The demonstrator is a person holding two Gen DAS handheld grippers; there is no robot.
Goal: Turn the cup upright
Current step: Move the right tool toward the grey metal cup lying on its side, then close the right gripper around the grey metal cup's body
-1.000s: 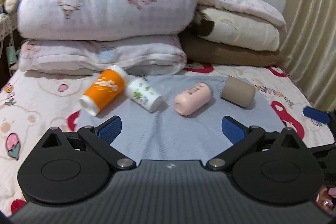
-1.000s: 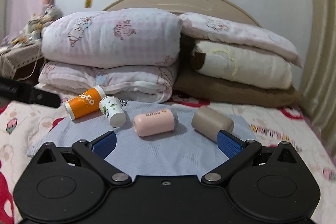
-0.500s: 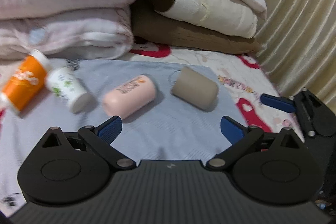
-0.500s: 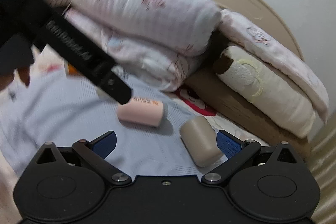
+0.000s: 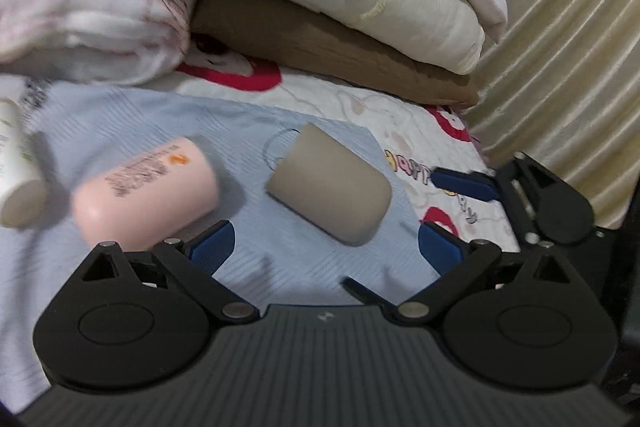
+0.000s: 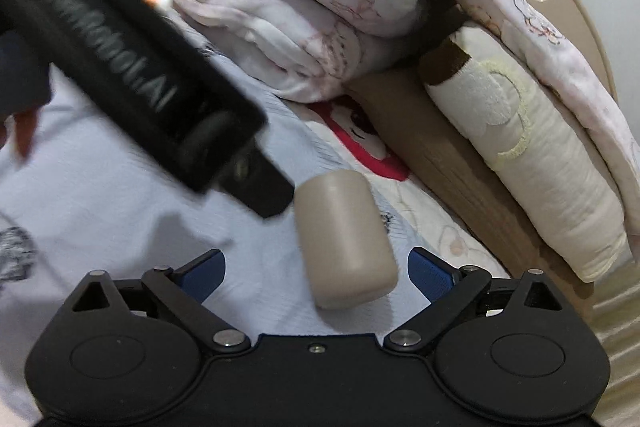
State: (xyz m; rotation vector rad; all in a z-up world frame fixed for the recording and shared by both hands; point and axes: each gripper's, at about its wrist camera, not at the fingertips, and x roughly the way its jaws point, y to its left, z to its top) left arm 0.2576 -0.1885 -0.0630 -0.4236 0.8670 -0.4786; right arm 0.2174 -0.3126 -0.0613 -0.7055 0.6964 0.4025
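Right wrist view: matte beige plastic cup (image 6: pixel 344 239) lies on its side, long axis running forward between the right gripper (image 6: pixel 316 269), spread wide, ungrasped; left gripper (image 5: pixel 326 247), equally spread, nearby.

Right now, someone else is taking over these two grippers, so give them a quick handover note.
Left claw: open, empty, facing the tan cup.
Right claw: open, empty, with the tan cup's closed end between its fingers, not gripped.
Tan cup, pink cup and white cup all lie on their sides on the blue cloth.
Done: nothing upright yet.
Left: grasp the tan cup, stand it up, probably then the others.
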